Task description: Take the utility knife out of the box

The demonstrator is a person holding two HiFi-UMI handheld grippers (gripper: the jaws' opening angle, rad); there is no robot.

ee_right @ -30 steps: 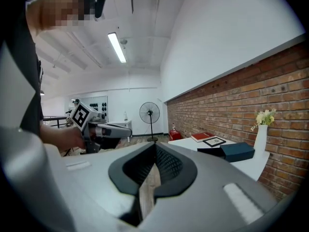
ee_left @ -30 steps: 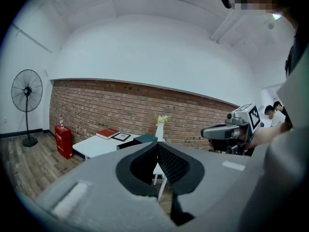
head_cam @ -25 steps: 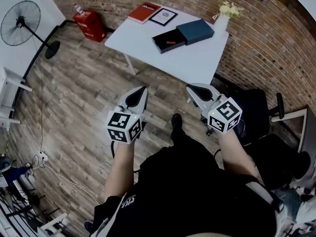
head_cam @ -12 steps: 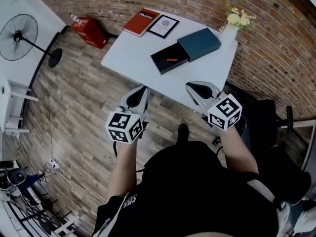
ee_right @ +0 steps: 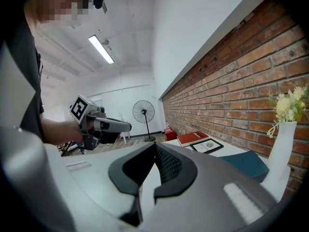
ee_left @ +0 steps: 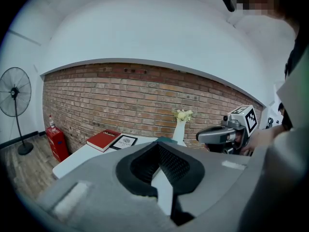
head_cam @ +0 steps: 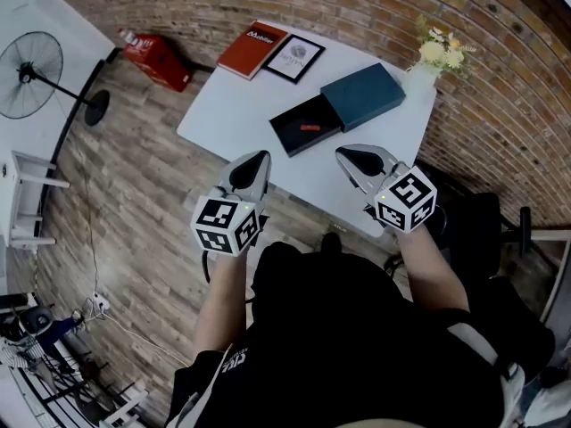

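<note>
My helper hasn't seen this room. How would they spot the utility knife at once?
Look at the white table by the brick wall. Near its middle an open black tray lies next to a dark teal box. The utility knife is the small red thing in that tray, far smaller than the red book at the table's far edge.

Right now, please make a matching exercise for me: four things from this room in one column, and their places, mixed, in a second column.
1 book
2 utility knife
3 fan
4 vase

A in the open black box
B standing on the floor
C on the table corner, holding flowers
D lying beside the picture frame

Pairs: 1-D, 2-A, 3-B, 4-C
</note>
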